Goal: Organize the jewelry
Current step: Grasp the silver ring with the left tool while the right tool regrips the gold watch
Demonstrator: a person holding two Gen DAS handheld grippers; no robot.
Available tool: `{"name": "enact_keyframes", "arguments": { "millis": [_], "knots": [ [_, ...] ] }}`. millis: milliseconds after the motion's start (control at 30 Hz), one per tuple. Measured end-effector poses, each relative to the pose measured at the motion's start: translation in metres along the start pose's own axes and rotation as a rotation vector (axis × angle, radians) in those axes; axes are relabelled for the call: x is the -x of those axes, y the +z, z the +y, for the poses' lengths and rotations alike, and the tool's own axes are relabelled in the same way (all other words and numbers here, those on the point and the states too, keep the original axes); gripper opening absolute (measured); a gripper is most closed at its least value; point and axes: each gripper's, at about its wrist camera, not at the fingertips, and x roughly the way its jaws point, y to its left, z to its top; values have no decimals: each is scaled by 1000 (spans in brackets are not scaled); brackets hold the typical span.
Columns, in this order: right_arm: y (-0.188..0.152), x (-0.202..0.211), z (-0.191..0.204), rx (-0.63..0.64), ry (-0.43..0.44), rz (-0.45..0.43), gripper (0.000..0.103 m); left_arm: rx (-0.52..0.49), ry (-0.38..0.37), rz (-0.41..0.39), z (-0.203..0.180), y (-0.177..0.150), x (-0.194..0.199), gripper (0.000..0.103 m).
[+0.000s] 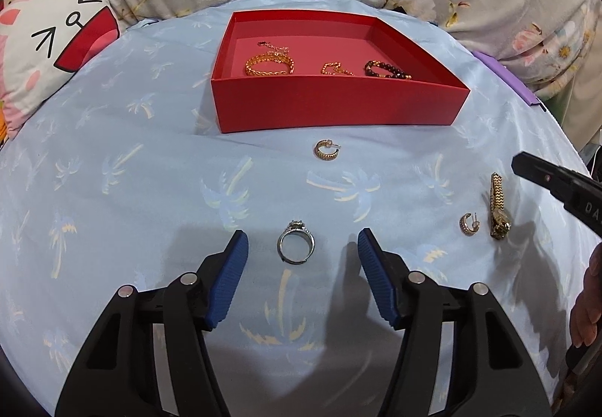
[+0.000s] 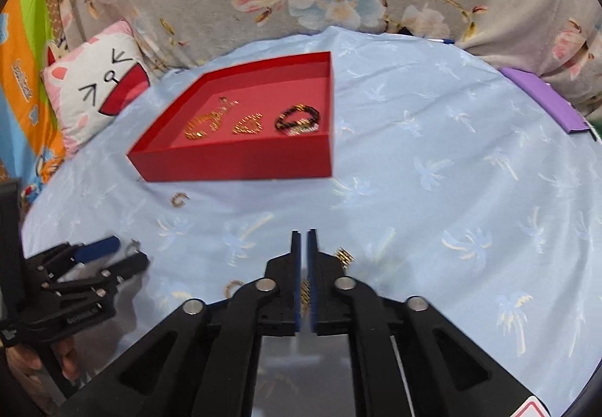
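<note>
Blue-clothed bench (image 1: 113, 191): my left gripper (image 1: 303, 247), fingers apart, is straddling a silver ring (image 1: 296, 247) that risks skidding toward twelve o'clock; my right gripper (image 2: 304, 240) is hovering, fingers together.

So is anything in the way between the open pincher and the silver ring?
No. The left gripper is open and the silver ring lies flat on the blue cloth right between its fingers, with nothing else there. Farther on, a gold earring lies on the cloth between the ring and the red box.
</note>
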Motion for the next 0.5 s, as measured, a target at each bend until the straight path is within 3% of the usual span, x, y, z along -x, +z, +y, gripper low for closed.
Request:
{"name": "enact_keyframes", "arguments": {
  "millis": [67, 100, 233, 500],
  "knots": [
    [-8, 1, -4, -4, -14, 19, 32, -6, 1, -5, -1, 0, 0, 57],
    [-12, 2, -6, -15, -14, 29, 34, -12, 6, -9, -2, 0, -1, 57],
    [-27, 6, -8, -57, 8, 59, 39, -10, 4, -13, -2, 1, -1, 55],
    [-34, -9, 17, -42, 33, 94, 38, -5, 2, -12, -2, 1, -1, 55]
  ]
}}
